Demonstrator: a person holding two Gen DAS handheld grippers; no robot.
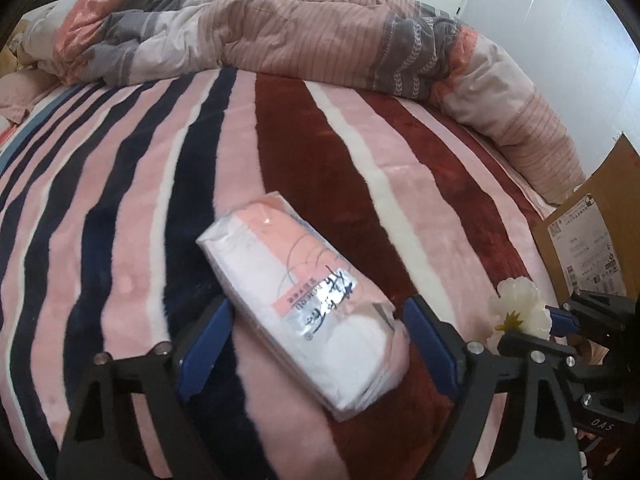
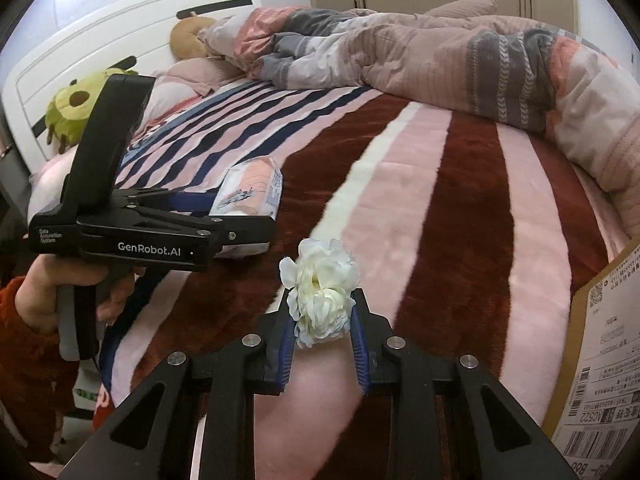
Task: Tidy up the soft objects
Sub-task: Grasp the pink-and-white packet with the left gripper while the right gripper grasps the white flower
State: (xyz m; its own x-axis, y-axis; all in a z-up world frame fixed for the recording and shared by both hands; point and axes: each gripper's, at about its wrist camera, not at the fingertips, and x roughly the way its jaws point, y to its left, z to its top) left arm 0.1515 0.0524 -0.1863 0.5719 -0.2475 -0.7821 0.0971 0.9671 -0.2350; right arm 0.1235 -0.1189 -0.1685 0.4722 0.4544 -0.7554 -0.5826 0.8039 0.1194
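A ruffled white fabric flower (image 2: 322,292) is pinched by the right tongs (image 2: 322,344), while a crinkly plastic tissue pack (image 1: 304,304), lying on the plush striped blanket (image 1: 120,220) toward 12 o'clock, is straddled, ungripped, by the wide-open left tongs (image 1: 316,344).

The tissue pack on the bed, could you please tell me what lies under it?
The tissue pack rests on the striped blanket, spanning pink, navy and maroon stripes. Whatever lies beneath the blanket is covered.

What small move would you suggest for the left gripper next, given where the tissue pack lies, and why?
Probably close the left gripper on the tissue pack. Its blue fingers are spread wide on either side of the pack's near end, which lies flat on the striped blanket, with gaps visible on both sides. The right gripper is already holding the white flower, so it is occupied.
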